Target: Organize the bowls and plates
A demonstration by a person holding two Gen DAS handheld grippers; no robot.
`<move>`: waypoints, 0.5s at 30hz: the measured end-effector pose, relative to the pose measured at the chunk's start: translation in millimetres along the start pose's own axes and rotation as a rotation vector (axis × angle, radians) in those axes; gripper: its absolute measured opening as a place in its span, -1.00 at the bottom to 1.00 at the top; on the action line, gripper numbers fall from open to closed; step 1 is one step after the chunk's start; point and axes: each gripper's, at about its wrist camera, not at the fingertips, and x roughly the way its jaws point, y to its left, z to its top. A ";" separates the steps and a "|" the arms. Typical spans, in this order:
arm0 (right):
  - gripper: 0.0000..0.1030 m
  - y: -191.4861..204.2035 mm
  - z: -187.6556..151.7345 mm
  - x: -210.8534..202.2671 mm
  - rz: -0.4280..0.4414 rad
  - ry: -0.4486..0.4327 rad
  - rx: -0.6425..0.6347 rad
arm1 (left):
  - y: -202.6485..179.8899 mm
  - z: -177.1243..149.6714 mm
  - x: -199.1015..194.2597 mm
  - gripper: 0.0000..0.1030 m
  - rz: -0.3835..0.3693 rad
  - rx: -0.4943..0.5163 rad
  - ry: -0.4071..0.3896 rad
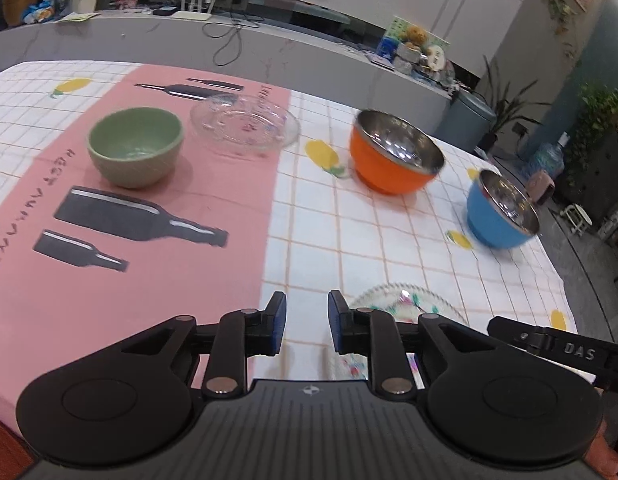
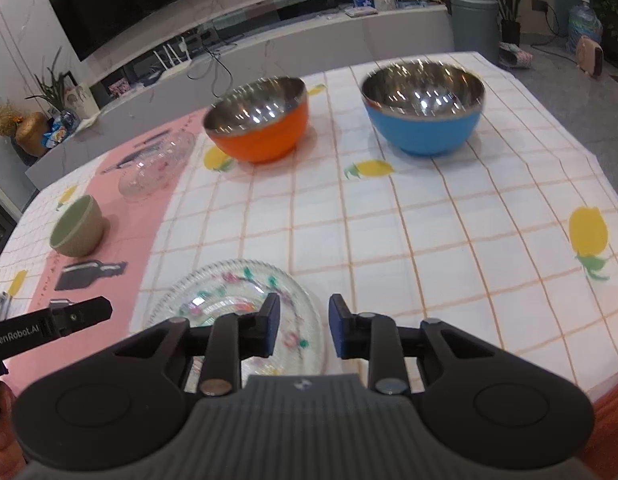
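Left wrist view. The left gripper was found with its jaws standing a little apart and nothing between them; only tablecloth showed through the gap. A patterned glass plate was noted on the cloth just beyond and to the right of the right-hand finger, largely hidden behind it. Farther off, a green bowl and a clear glass plate were recorded on the pink mat, near each other. An orange bowl and a blue bowl were set to the right, each apart from the other. Part of the right gripper was seen at the lower right edge.

Right wrist view. The right gripper was likewise observed slightly parted and empty. The patterned glass plate lay just ahead and to the left of the jaws, its near rim passing under the left finger (contact could not be confirmed). The orange bowl and blue bowl stood well beyond, side by side. The green bowl and clear glass plate were far to the left.

Assessment: the patterned plate lay between the two grippers, nearest of all the items; being round, no long axis governs the approach. Either rim is judged reachable by a short inward shift.
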 end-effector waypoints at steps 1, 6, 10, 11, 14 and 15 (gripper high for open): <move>-0.47 2.6 3.5 -1.3 0.009 -0.004 -0.001 | 2.9 3.8 -0.6 -0.52 -0.003 -0.010 -0.003; -0.43 19.1 20.3 0.6 0.060 -0.006 0.002 | 14.8 24.0 -1.7 -0.52 0.001 -0.045 -0.025; -0.37 37.0 32.4 8.0 0.081 -0.003 -0.028 | 19.9 41.6 0.6 -0.52 -0.002 -0.029 -0.035; -0.35 41.7 35.9 10.6 0.084 -0.001 -0.036 | 21.2 46.8 1.1 -0.51 -0.006 -0.022 -0.036; -0.22 55.3 47.7 18.4 0.085 0.006 -0.056 | 24.9 63.0 3.5 -0.39 -0.024 0.001 -0.020; -0.20 59.6 51.7 20.9 0.087 0.009 -0.059 | 25.9 68.5 4.3 -0.38 -0.024 0.010 -0.017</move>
